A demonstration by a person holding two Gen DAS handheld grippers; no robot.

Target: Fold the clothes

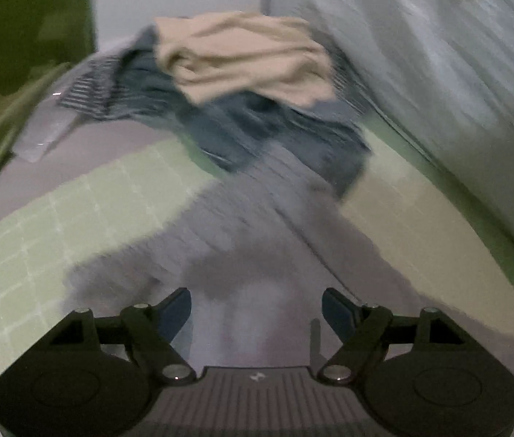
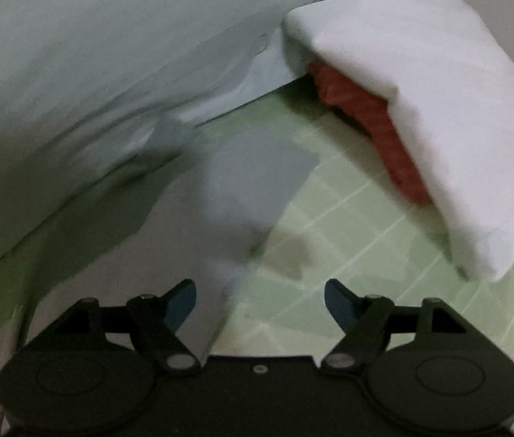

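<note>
Green gridded mat (image 1: pixel 74 218) carried a grey garment (image 1: pixel 257 218), its length running away toward piled clothes (image 1: pixel 242 62); left gripper (image 1: pixel 257 313) and right gripper (image 2: pixel 260 302) gaped wide, holding nothing.

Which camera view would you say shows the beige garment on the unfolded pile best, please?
The left wrist view: the beige garment lies crumpled on top of the blue clothes beyond the open left gripper, in full sight though blurred. The right wrist view shows none of it.
</note>
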